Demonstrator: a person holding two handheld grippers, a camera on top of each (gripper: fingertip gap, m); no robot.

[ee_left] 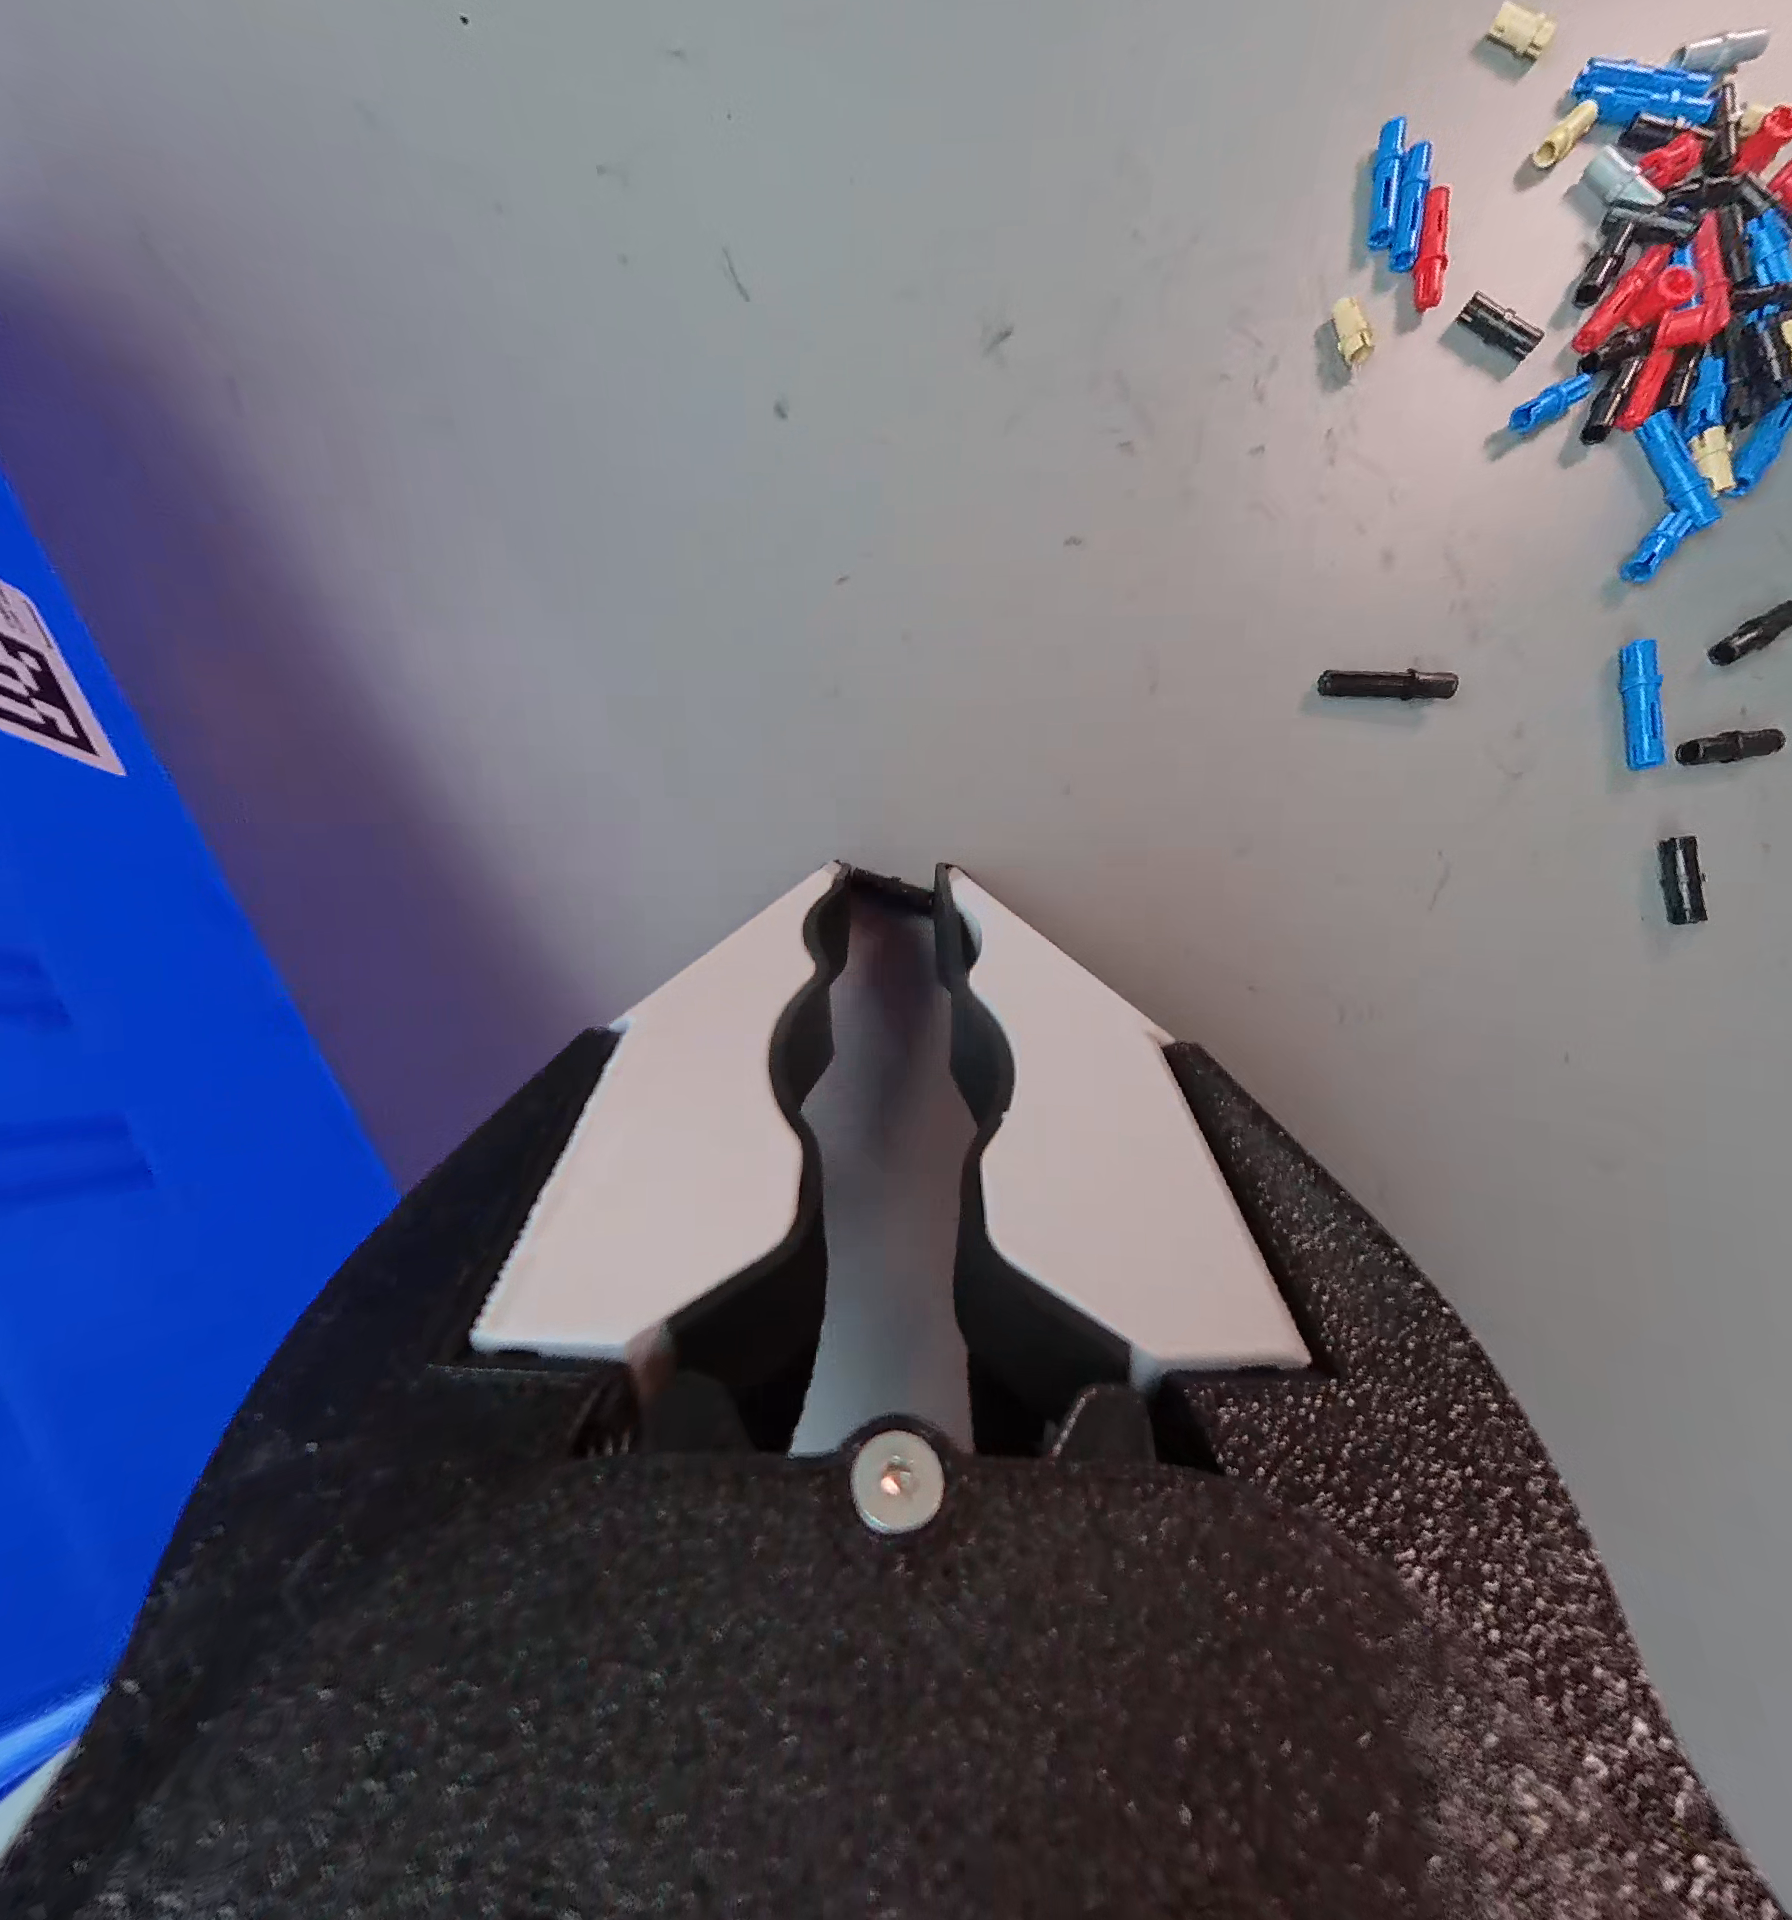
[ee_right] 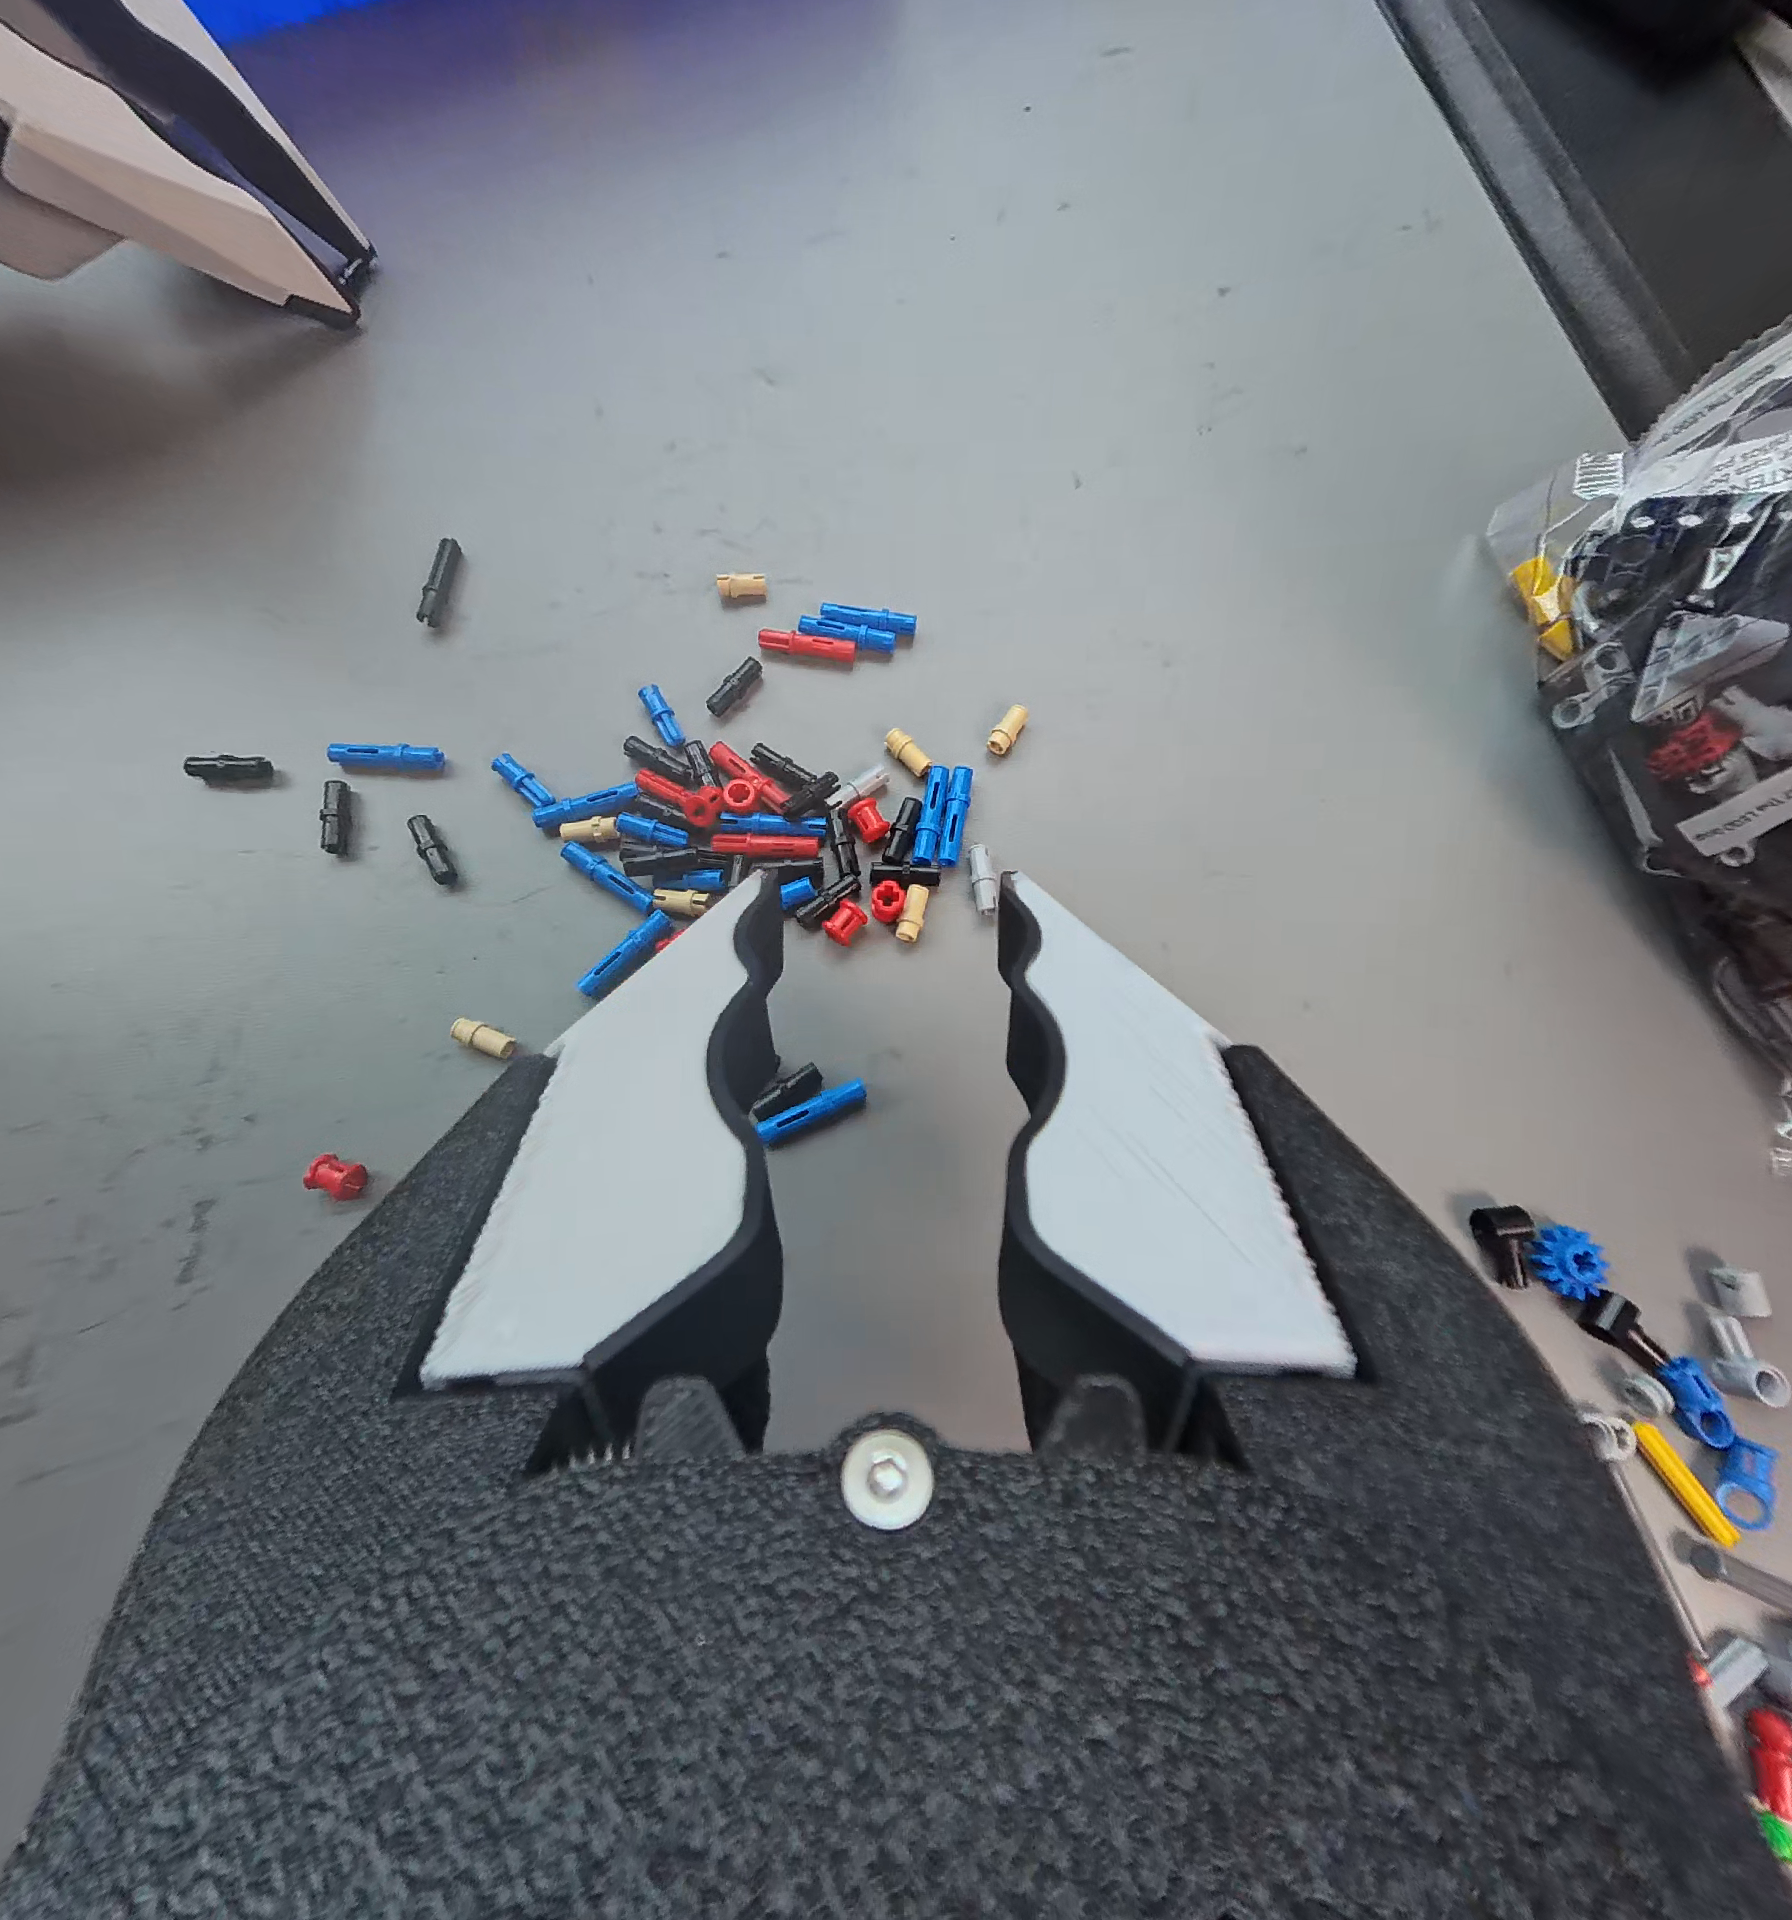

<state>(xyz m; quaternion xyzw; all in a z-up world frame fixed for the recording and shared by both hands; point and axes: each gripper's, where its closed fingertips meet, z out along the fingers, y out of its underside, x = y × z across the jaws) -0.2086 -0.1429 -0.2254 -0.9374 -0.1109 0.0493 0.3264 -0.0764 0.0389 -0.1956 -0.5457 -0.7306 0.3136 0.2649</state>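
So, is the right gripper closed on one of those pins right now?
No, the right gripper is wide open over the pile of pins, with nothing between its fingers.

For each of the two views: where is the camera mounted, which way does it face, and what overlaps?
Left wrist view: on the left gripper, looking down its fingers, shut on a small black piece, over the grey table; blue bin at left.
Right wrist view: on the open right gripper, facing the pin pile; parts bag at right.
Shared: table, pile, left gripper.
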